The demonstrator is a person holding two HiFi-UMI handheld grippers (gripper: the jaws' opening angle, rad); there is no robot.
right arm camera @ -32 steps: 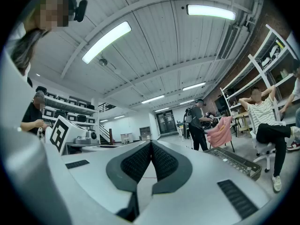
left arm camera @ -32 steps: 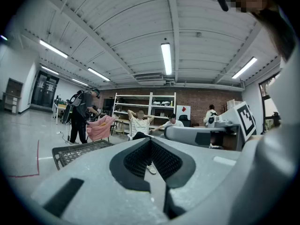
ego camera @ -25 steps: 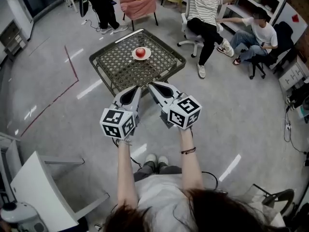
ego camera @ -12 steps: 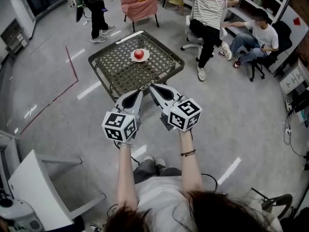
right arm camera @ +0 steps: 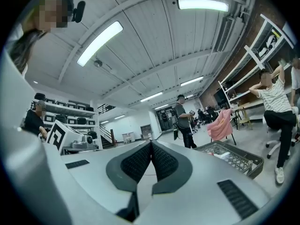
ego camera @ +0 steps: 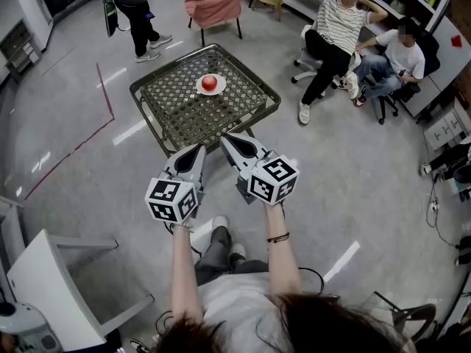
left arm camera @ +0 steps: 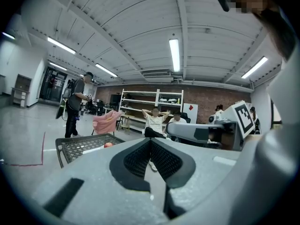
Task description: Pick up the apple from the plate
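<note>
A red apple (ego camera: pixel 209 82) lies on a small white plate (ego camera: pixel 219 88) on a low metal mesh table (ego camera: pixel 184 112) some way ahead of me. In the left gripper view the apple (left arm camera: pixel 108 145) shows small on the table (left arm camera: pixel 77 147), far beyond the jaws. My left gripper (ego camera: pixel 199 150) and right gripper (ego camera: pixel 224 138) are held side by side in the air, short of the table's near edge. Both point toward the table, pads pressed together with nothing between them. The right gripper view catches only the table's corner (right arm camera: pixel 234 157).
Two people sit on chairs (ego camera: pixel 335 31) to the right behind the table. A pink armchair (ego camera: pixel 217 2) stands behind it, and a person (ego camera: pixel 132 9) stands at the back left. Red tape (ego camera: pixel 103 98) marks the floor to the left. A white cabinet (ego camera: pixel 55 285) is at my near left.
Both grippers have dropped a little and drawn slightly back toward my body, still shut. My view has shifted, and the standing person at the back has stepped left.
</note>
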